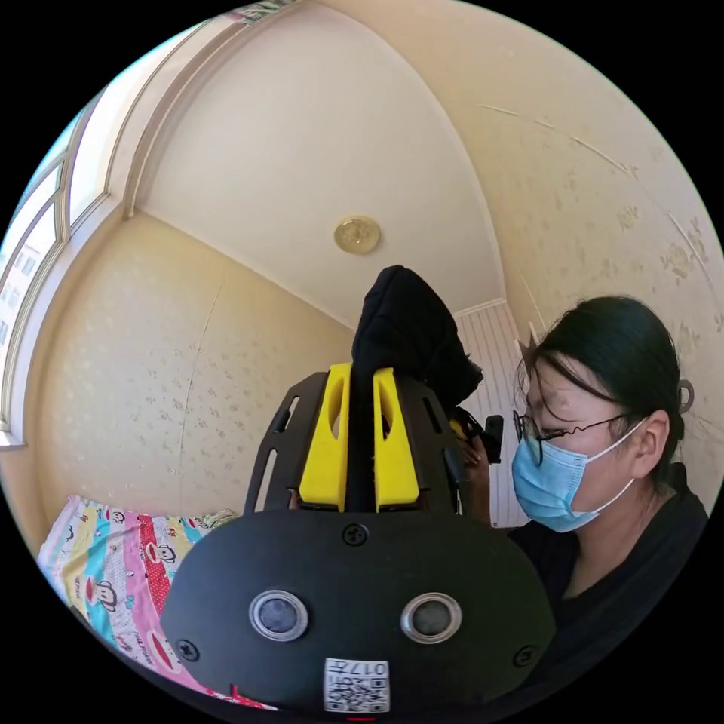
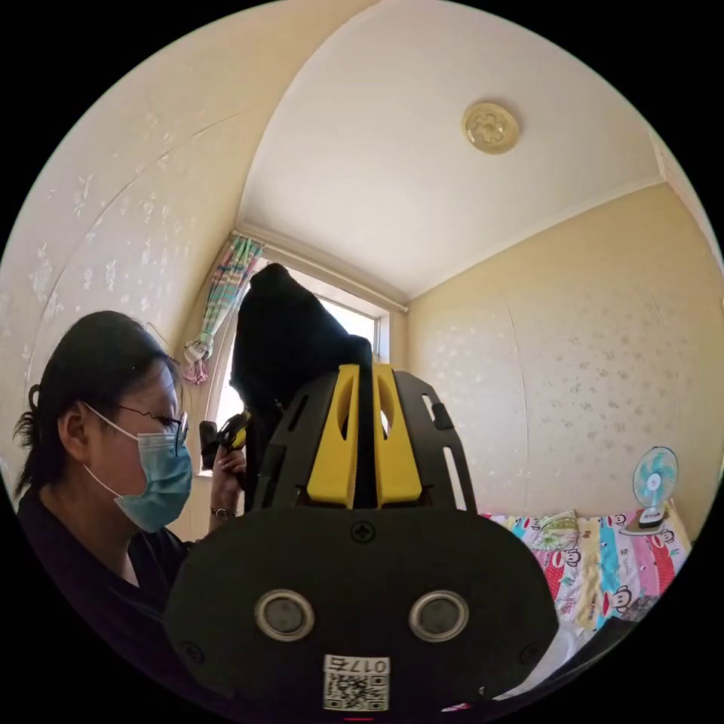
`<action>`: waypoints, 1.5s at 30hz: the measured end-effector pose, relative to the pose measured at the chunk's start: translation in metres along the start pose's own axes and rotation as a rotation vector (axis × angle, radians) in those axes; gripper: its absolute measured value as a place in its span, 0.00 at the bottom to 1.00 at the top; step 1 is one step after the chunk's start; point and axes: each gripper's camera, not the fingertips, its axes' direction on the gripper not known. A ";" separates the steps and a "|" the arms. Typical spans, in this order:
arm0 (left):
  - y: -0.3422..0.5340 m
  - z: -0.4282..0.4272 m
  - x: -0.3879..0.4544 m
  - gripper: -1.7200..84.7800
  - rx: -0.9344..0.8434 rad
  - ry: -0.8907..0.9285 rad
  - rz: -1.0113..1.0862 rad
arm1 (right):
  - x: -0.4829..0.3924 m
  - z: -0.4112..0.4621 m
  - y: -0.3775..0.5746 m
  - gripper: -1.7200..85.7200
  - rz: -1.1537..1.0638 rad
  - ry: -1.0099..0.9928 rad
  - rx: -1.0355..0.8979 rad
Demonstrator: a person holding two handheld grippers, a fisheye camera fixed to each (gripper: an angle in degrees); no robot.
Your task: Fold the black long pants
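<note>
Both grippers point up toward the ceiling. In the left gripper view, my left gripper (image 1: 362, 371) has its yellow jaws shut on a bunch of the black pants (image 1: 407, 324), which bulges above the tips. The right gripper (image 1: 473, 436) shows just behind the cloth, in the person's hand. In the right gripper view, my right gripper (image 2: 366, 369) is closed on the black pants (image 2: 286, 339), with the fabric rising up and to the left of the jaws. The left gripper (image 2: 226, 437) shows beyond it in a hand. The remainder of the garment is hidden.
A person in a face mask (image 1: 558, 483) (image 2: 151, 483) stands close behind the grippers. A bed with a colourful cartoon sheet (image 1: 113, 558) (image 2: 618, 558) lies below, with a small fan (image 2: 652, 483) on it. A window (image 1: 45, 226) and a curtain (image 2: 222, 302) are nearby.
</note>
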 end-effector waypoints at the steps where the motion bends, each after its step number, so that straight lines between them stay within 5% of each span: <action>1: 0.015 0.010 -0.012 0.08 -0.009 -0.043 -0.039 | 0.011 0.003 0.014 0.06 0.014 0.040 -0.001; 5: 0.043 0.075 -0.080 0.08 -0.124 -0.185 -0.124 | 0.071 0.054 0.040 0.06 0.054 0.174 -0.113; 10: 0.049 0.311 -0.315 0.10 -0.458 -0.364 -0.182 | 0.292 0.274 0.061 0.09 0.191 0.505 -0.275; 13: 0.152 0.354 -0.423 0.12 -0.809 -0.572 -0.479 | 0.402 0.350 0.177 0.10 0.443 0.704 -0.759; 17: 0.315 0.325 -0.439 0.11 -0.926 -0.373 -0.503 | 0.405 0.314 0.350 0.10 0.396 0.568 -0.878; 19: 0.455 0.291 -0.428 0.11 -1.144 -0.348 -0.520 | 0.386 0.263 0.487 0.09 0.374 0.512 -1.039; 22: 0.603 0.232 -0.393 0.14 -1.280 -0.259 -0.647 | 0.352 0.182 0.637 0.10 0.516 0.423 -1.181; 28: 0.687 0.125 -0.311 0.21 -1.026 -0.319 -0.858 | 0.261 0.065 0.732 0.12 0.730 0.249 -1.006; 33: 0.715 0.126 -0.267 0.27 -1.081 -0.531 -0.861 | 0.189 0.038 0.724 0.14 0.693 0.143 -0.792; 38: 0.748 0.126 -0.277 0.13 -1.256 -0.558 -0.746 | 0.126 0.042 0.742 0.12 0.540 0.224 -0.945; 42: 0.687 0.013 -0.315 0.03 -0.806 -0.143 -0.977 | 0.096 0.024 0.716 0.11 0.481 0.251 -0.940; 45: 0.654 -0.094 -0.340 0.02 -0.596 -0.217 -1.049 | 0.076 0.013 0.701 0.11 0.485 0.258 -0.925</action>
